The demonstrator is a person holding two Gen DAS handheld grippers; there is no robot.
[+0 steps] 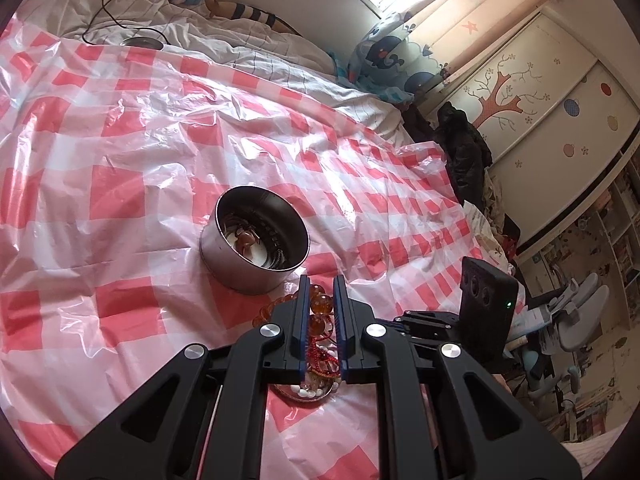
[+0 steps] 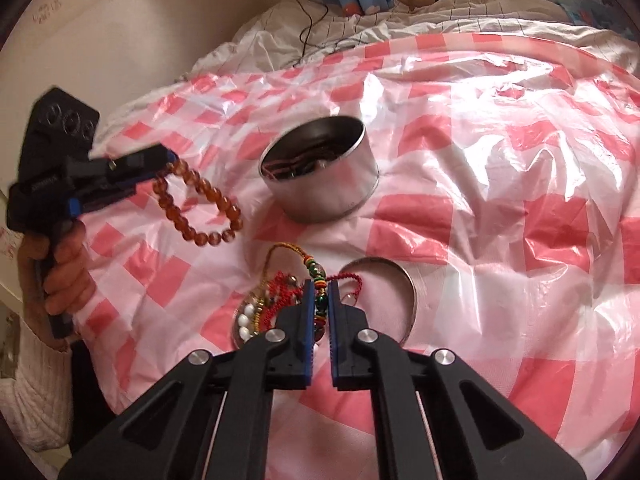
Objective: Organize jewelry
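My left gripper (image 1: 321, 285) is shut on an amber bead bracelet (image 1: 320, 304), which hangs from it above the bed in the right wrist view (image 2: 200, 208); that gripper (image 2: 168, 162) is left of the steel tin. The round steel tin (image 1: 256, 240) holds some jewelry, and it also shows in the right wrist view (image 2: 320, 172). My right gripper (image 2: 321, 286) is shut on a beaded cord with green and red beads (image 2: 320, 300), over a shallow metal lid (image 2: 404, 292) holding a tangle of red cords and white beads (image 2: 256, 312).
A red and white checked plastic sheet (image 1: 120, 160) covers the bed. A white quilt (image 1: 280, 60) and a black cable (image 1: 116, 4) lie at the far side. Dark clothes (image 1: 464, 148), a cupboard and a chair (image 1: 580, 312) stand beyond the right edge.
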